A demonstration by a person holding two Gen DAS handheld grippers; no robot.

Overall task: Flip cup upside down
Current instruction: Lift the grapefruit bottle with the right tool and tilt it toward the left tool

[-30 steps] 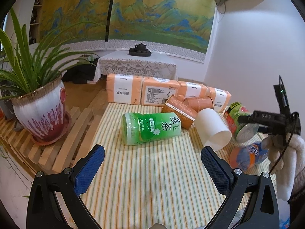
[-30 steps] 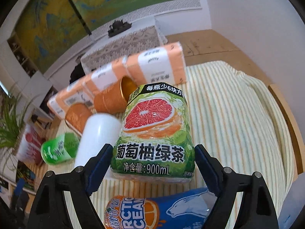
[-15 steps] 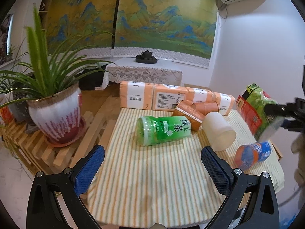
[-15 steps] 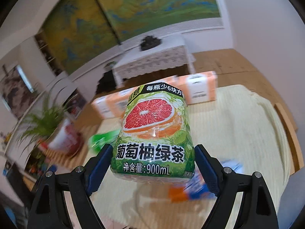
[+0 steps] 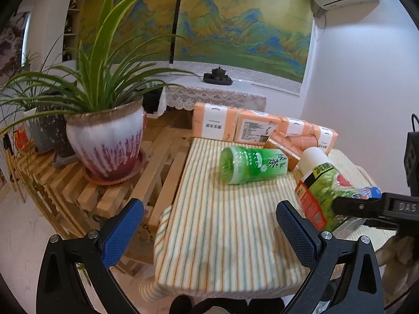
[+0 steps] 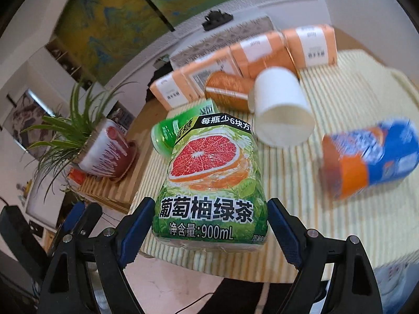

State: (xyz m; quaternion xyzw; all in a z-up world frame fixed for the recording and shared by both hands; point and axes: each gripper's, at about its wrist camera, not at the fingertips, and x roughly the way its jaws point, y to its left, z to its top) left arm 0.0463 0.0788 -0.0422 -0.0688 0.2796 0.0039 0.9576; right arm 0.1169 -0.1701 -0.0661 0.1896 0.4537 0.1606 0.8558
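Note:
My right gripper is shut on a green grapefruit-tea cup and holds it in the air above the front right of the striped table. In the left wrist view that cup hangs tilted, clamped by the right gripper's black finger. A white cup lies on its side with its mouth facing me. A green cup also lies on its side, mid-table. My left gripper is open and holds nothing, near the table's front left corner.
Two orange cups lie by a row of orange tissue packs at the table's back edge. A blue-and-orange cup lies at the right. A potted plant stands on a slatted wooden rack to the left.
My right gripper has lifted the grapefruit-tea cup off the table and brought it toward the front edge, tilted. My left gripper has drawn back from the table and stayed open.

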